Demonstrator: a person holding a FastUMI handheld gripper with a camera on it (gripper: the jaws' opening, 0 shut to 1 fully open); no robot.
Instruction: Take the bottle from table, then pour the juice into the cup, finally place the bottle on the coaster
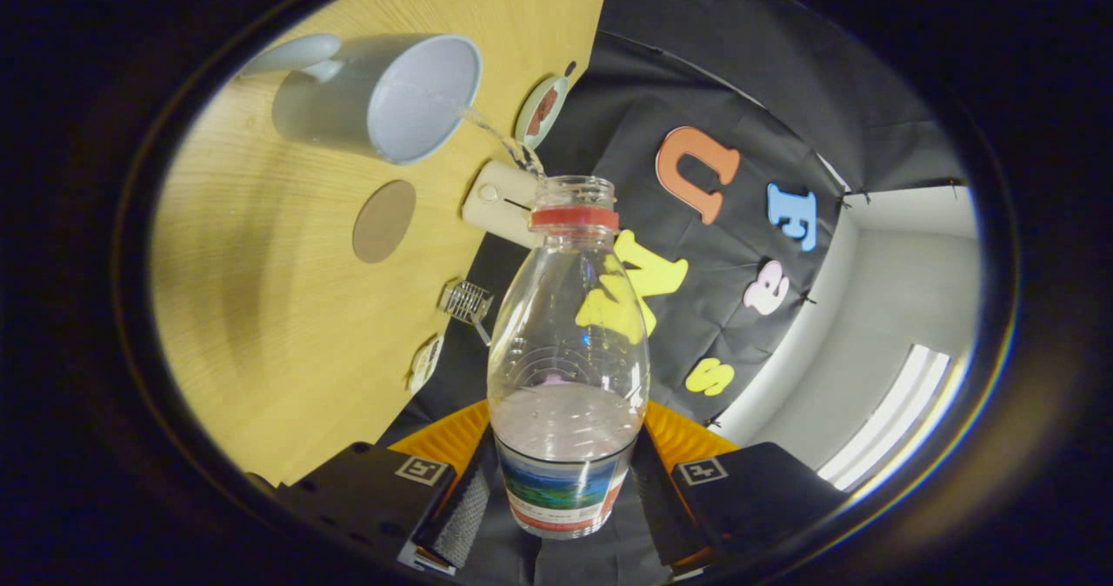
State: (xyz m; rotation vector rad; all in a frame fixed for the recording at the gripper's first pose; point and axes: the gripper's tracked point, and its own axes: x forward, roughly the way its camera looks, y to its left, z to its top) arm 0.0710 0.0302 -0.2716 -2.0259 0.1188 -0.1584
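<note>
Here, held between the two fingers of the gripper (561,490): a clear plastic bottle (567,342), clamped from both sides at its labelled lower body, fingers pressing on either flank. Uncapped, with a red ring below the open neck, tipped over toward the table so the neck points at the cup. Ribbed, rounded shoulders; a pale liquid pooled in the lower part, just above the label. Thin clear stream (503,141) leaving the mouth and arcing into the cup.

Cup (376,96): a pale blue-grey mug with a handle on the far side from the bottle, standing on the table beyond the fingers, its open mouth facing the camera, stream landing inside the rim.

Label on the bottle: a landscape band in blue and green above a white and red strip with small print, too small to read. Square black-and-white marker tags on the two finger blocks.

Table (261,325): light wood grain, seen steeply tilted. Round brown coaster (384,221) lying flat on it, near the cup, nothing on it. Along the table's far edge: a small round dish (542,110) with something reddish-brown inside, a cream-coloured boxy device (502,203) with a round button, a small wire rack (467,302), and one more small white item (425,363), hard to make out. Behind, black cloth wall, then a white room corner with a bright light strip (896,412).
</note>
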